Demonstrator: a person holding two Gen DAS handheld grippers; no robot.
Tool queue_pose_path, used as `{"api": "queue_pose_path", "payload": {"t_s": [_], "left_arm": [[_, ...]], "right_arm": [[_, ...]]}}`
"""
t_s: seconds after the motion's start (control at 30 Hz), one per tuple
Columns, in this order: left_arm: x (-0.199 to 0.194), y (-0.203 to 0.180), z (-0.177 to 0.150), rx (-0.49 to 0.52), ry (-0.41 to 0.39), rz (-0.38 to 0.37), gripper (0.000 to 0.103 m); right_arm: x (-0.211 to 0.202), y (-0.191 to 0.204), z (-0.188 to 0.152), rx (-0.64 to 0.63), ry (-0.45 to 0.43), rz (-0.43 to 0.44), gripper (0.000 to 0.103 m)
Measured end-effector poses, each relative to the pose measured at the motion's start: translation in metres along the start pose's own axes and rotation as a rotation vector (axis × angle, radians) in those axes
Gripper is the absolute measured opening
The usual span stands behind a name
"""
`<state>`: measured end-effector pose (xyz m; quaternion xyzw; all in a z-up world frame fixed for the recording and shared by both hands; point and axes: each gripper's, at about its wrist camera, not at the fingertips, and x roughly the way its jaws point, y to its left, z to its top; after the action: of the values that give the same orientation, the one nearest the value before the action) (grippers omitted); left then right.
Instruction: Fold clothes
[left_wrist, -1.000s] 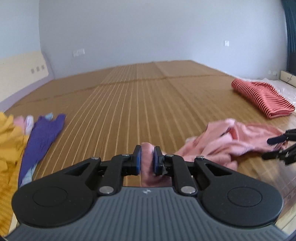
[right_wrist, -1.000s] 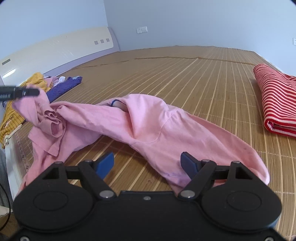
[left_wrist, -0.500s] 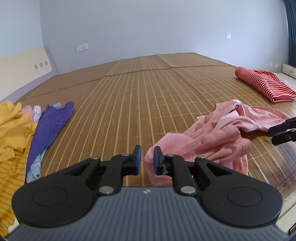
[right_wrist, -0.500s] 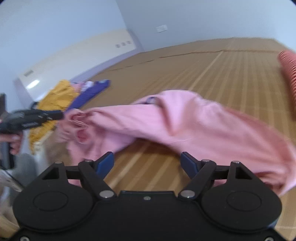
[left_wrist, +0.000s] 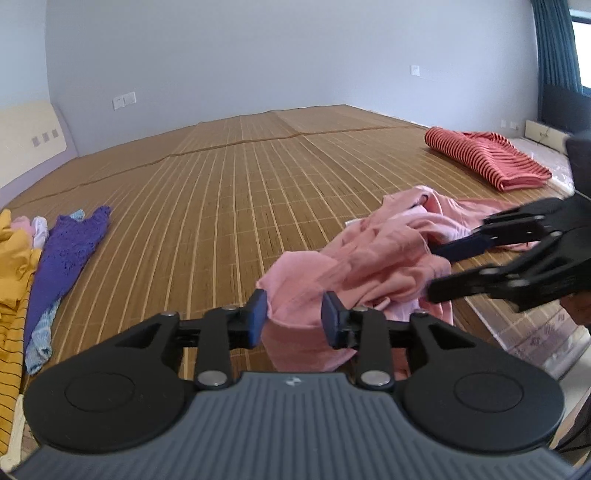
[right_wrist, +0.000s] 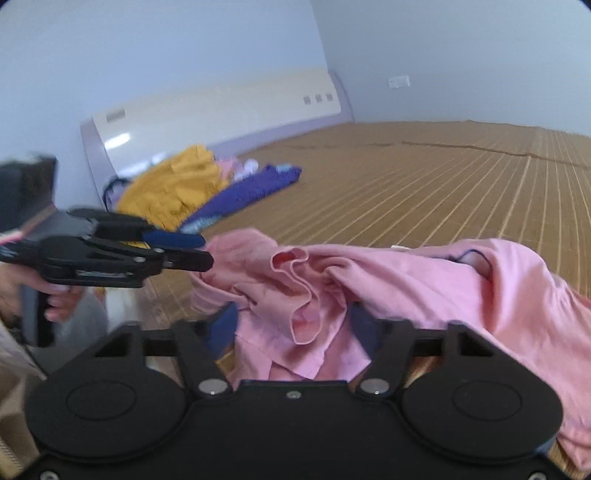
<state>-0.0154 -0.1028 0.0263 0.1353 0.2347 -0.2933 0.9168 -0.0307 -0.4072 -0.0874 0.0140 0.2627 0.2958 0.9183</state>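
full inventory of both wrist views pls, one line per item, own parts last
pink garment: 1, pink, crumpled on the mat near its front edge, between both grippers
striped garment: 1, red with dark stripes, folded, far right of mat
purple garment: 1, purple, flat at left edge
yellow garment: 1, mustard, heaped by the headboard
small pale clothes: a few, pink, white and light blue, beside the purple one; count unclear
bamboo mat: 1, brown, covers the bed
headboard: 1, cream
left hand-held gripper: 1, black with blue pads, jaws opening, pink cloth between
right hand-held gripper: 1, black, jaws closing around pink cloth
hand: 1, on left gripper's handle
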Motion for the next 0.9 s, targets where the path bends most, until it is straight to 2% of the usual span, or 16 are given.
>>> {"api": "queue_pose_path", "payload": {"t_s": [0.1, 0.13, 0.17, 0.3, 0.37, 0.53, 0.6, 0.63, 0.67, 0.7, 0.8, 0.9], "left_arm": [[-0.003, 0.002, -0.002, 0.004, -0.002, 0.001, 0.039], [-0.004, 0.004, -0.002, 0.003, -0.003, 0.0, 0.039], [-0.005, 0.005, -0.002, 0.001, -0.004, -0.002, 0.04], [-0.014, 0.015, 0.001, -0.013, -0.028, 0.046, 0.046], [-0.017, 0.018, 0.003, -0.026, -0.037, 0.063, 0.046], [-0.018, 0.015, 0.006, -0.018, -0.038, 0.051, 0.047], [-0.014, 0.009, 0.006, 0.005, -0.033, 0.047, 0.047], [-0.012, 0.006, 0.006, 0.02, -0.029, 0.05, 0.047], [-0.01, 0.005, 0.005, 0.033, -0.027, 0.051, 0.047], [-0.009, 0.004, 0.004, 0.038, -0.023, 0.049, 0.047], [-0.004, 0.006, 0.003, 0.018, -0.014, 0.039, 0.047], [0.001, 0.007, 0.003, 0.02, -0.011, 0.038, 0.047]], "right_arm": [[0.015, 0.011, -0.001, -0.04, 0.014, -0.03, 0.012], [0.016, 0.013, -0.002, -0.036, 0.006, -0.004, 0.007], [0.016, 0.015, -0.003, -0.039, 0.001, 0.022, 0.007], [0.009, 0.041, -0.004, -0.138, 0.013, 0.12, 0.006], [0.014, 0.053, -0.003, -0.144, 0.03, 0.164, 0.006], [0.032, 0.076, -0.014, -0.14, 0.083, 0.27, 0.007], [0.036, 0.078, -0.018, -0.124, 0.119, 0.294, 0.013], [0.034, 0.075, -0.018, -0.093, 0.121, 0.303, 0.023], [0.029, 0.071, -0.017, -0.071, 0.109, 0.298, 0.037], [0.021, 0.067, -0.014, -0.059, 0.083, 0.277, 0.042], [-0.009, 0.049, -0.008, -0.064, 0.016, 0.171, 0.044], [-0.022, 0.023, -0.003, -0.047, -0.004, 0.048, 0.047]]}}
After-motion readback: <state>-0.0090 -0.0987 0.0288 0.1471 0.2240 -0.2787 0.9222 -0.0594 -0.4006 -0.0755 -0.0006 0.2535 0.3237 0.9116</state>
